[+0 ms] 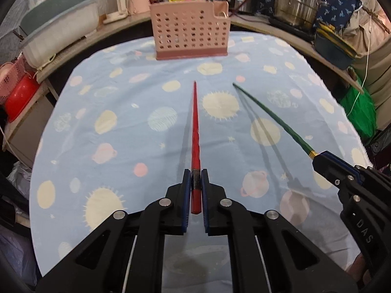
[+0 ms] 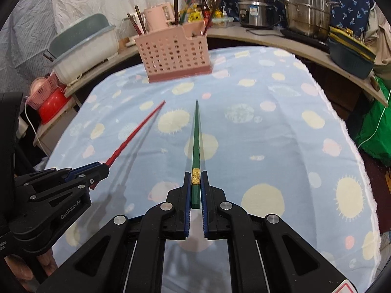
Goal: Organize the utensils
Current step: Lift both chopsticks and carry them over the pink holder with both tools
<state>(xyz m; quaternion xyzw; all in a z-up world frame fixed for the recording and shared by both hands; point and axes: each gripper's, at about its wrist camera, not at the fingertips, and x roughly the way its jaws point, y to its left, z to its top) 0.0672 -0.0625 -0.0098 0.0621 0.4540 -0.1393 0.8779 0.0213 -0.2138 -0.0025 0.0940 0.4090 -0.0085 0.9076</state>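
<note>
My left gripper (image 1: 195, 174) is shut on the thick end of a red chopstick (image 1: 195, 131), which points forward above the cloth toward a pink perforated utensil basket (image 1: 189, 34). My right gripper (image 2: 195, 174) is shut on a green chopstick (image 2: 196, 141) at its gold band, also lifted off the cloth and aimed at the pink perforated utensil basket (image 2: 174, 55). Each view shows the other tool: the green chopstick (image 1: 271, 119) in the right gripper (image 1: 317, 161), the red chopstick (image 2: 135, 133) in the left gripper (image 2: 103, 169). Several chopsticks stand in the basket.
A blue cloth with planet prints (image 1: 122, 127) covers the table. Behind it a shelf carries a white tub (image 1: 61, 31), a pink kettle (image 2: 158, 17), bottles, a rice cooker (image 2: 254, 11) and a steel pot (image 2: 308, 6). A red bowl (image 1: 20, 97) sits at the left.
</note>
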